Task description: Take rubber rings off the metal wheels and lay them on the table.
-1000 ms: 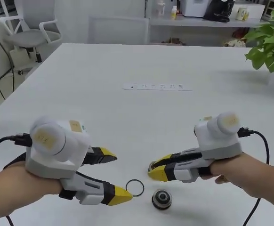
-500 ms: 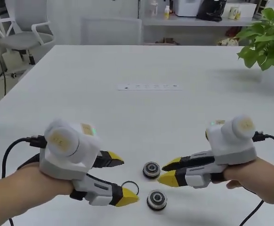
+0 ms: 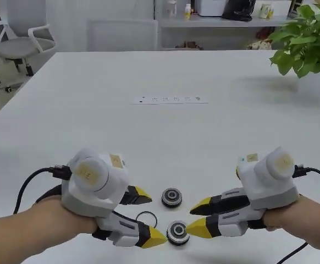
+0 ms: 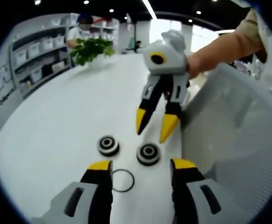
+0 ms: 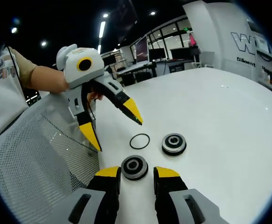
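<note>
L gripper (image 3: 149, 215) is low over the white table (image 3: 149, 137), jaws spread wide, nothing btwn the pads. R gripper (image 3: 193, 219) faces it tip to tip, jaws parted by a narrower gap, also gripping nothing. Each is held in a hand, cable trailing behind.

One loose rubber ring (image 3: 145, 218) lies flat on the table under the L gripper, in the span btwn its two jaws; head view has it partly hidden by the lower jaw. Left gripper view: ring (image 4: 122, 180) sits just ahead of the L gripper (image 4: 141, 165), closer to the left-hand tip, clear of both wheels. Right gripper view: same ring (image 5: 139, 141) lies below the L gripper's (image 5: 116, 129) yellow tips.

Two metal wheels, both flat on the table, each w/ a dark outer band. Near wheel (image 3: 177, 232) is btwn the two grippers' lower tips, just beside the R gripper's lower tip. In the right gripper view it (image 5: 134, 167) sits right at the mouth of the R gripper (image 5: 137, 171), btwn the yellow tips; can't tell if a tip touches it. Far wheel (image 3: 172, 197) is a bit beyond, near the upper tips of both, touching neither.

Left gripper view: near wheel (image 4: 148, 154) under the R gripper's (image 4: 153, 130) tips, far wheel (image 4: 108, 145) beside it, apart.
</note>
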A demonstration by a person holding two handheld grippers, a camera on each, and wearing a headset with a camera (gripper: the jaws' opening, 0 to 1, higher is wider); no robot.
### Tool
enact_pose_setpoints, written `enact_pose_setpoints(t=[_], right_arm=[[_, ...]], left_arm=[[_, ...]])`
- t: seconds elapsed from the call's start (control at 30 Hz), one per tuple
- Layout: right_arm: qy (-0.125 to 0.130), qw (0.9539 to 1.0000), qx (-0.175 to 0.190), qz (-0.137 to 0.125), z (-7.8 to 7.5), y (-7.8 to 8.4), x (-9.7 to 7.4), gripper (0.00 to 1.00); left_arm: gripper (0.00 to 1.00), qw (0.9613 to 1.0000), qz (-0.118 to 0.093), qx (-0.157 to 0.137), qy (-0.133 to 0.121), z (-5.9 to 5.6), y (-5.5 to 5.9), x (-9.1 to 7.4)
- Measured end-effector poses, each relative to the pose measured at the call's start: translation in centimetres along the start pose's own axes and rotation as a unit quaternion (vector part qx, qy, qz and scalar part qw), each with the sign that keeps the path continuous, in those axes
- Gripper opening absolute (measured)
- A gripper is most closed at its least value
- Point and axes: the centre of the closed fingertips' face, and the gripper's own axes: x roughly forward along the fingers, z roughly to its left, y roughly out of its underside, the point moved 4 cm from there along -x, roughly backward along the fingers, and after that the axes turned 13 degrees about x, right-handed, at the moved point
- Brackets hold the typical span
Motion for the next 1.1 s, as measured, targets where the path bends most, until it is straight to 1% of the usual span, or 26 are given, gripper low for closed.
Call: enact_pose_setpoints(t=[0.17,0.33,0.43,0.6,0.63,0.67,0.73,0.87,1.07,1.1], right_arm=[[0.001,0.9996,-0.019,0.019,0.0,1.0,0.5,0.25],[0.002,0.9992,-0.030,0.025,0.0,1.3,0.9,0.24],[0.003,0.9987,-0.040,0.032,-0.1,1.6,1.3,0.23],[0.004,0.9983,-0.047,0.033,-0.1,1.6,1.6,0.22],[0.009,0.9986,-0.046,0.025,-0.1,1.4,1.7,0.22],[0.007,0.9983,-0.049,0.030,-0.1,1.5,1.7,0.22],[0.007,0.9983,-0.050,0.029,-0.3,1.4,1.8,0.22],[0.007,0.9980,-0.056,0.028,-0.3,1.3,1.8,0.22],[0.009,0.9975,-0.064,0.027,-0.3,1.4,1.8,0.21],[0.010,0.9975,-0.064,0.027,-0.3,1.4,1.8,0.21]], left_arm=[[0.47,1.0000,0.002,-0.003,0.006,-0.1,0.1,0.8],[0.43,0.9999,-0.001,-0.004,0.009,-0.2,-0.1,1.4],[0.41,0.9999,0.002,-0.002,0.014,-0.4,0.0,1.9],[0.38,0.9997,0.003,-0.002,0.022,-0.7,0.1,2.5],[0.37,0.9997,0.003,-0.001,0.023,-0.8,0.1,2.6],[0.37,0.9997,0.002,0.000,0.023,-0.8,0.0,2.8],[0.35,0.9997,0.001,0.000,0.024,-0.8,-0.1,2.9],[0.29,0.9997,-0.001,0.002,0.025,-0.8,-0.3,3.4],[0.24,0.9995,0.004,0.011,0.031,-1.1,0.0,3.9],[0.24,0.9995,0.002,0.015,0.028,-1.0,-0.1,4.0]])
